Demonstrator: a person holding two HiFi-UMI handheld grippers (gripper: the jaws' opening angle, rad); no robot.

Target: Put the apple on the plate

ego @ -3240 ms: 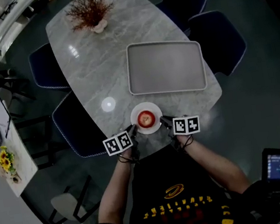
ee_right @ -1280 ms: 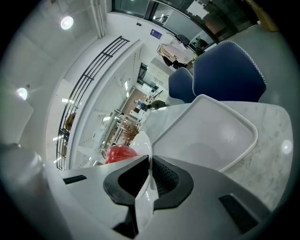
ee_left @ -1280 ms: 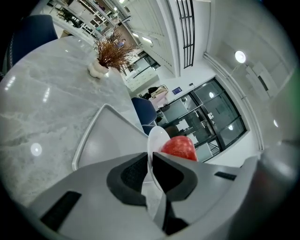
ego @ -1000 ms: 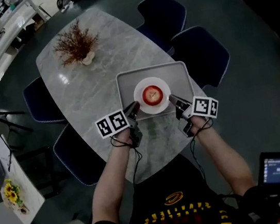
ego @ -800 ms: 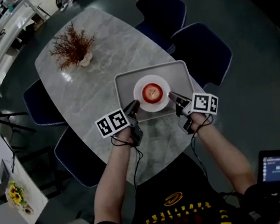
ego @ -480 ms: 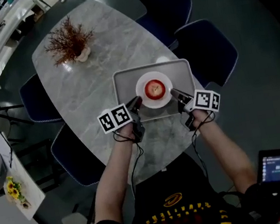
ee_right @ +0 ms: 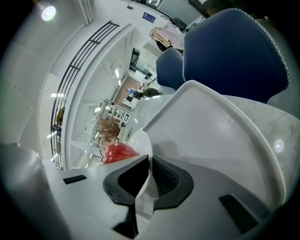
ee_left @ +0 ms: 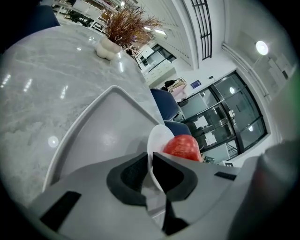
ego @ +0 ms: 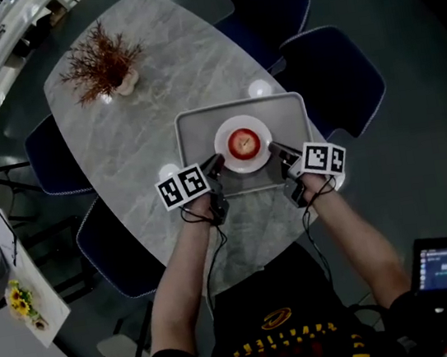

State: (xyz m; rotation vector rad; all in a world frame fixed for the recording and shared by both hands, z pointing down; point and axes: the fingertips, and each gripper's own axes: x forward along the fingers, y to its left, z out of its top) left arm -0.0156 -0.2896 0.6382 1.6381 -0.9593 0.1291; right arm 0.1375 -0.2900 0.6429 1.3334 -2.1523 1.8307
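A red apple (ego: 242, 141) lies on a small white plate (ego: 258, 155), and the plate is over the grey tray (ego: 194, 140) on the marble table. My left gripper (ego: 218, 162) is shut on the plate's left rim. My right gripper (ego: 273, 151) is shut on its right rim. In the left gripper view the plate's rim (ee_left: 156, 140) runs between the dark pads (ee_left: 129, 174), with the apple (ee_left: 183, 146) behind. In the right gripper view the plate (ee_right: 139, 141) is pinched the same way, with the apple (ee_right: 117, 153) at the left.
A vase of dried red twigs (ego: 102, 64) stands at the table's far left. Blue chairs (ego: 333, 78) ring the table on both sides. The table's near edge (ego: 245, 266) is just in front of the person's body.
Both grippers carried the plate with the apple from the table's near edge onto the tray. Over the last second the plate has barely shifted.
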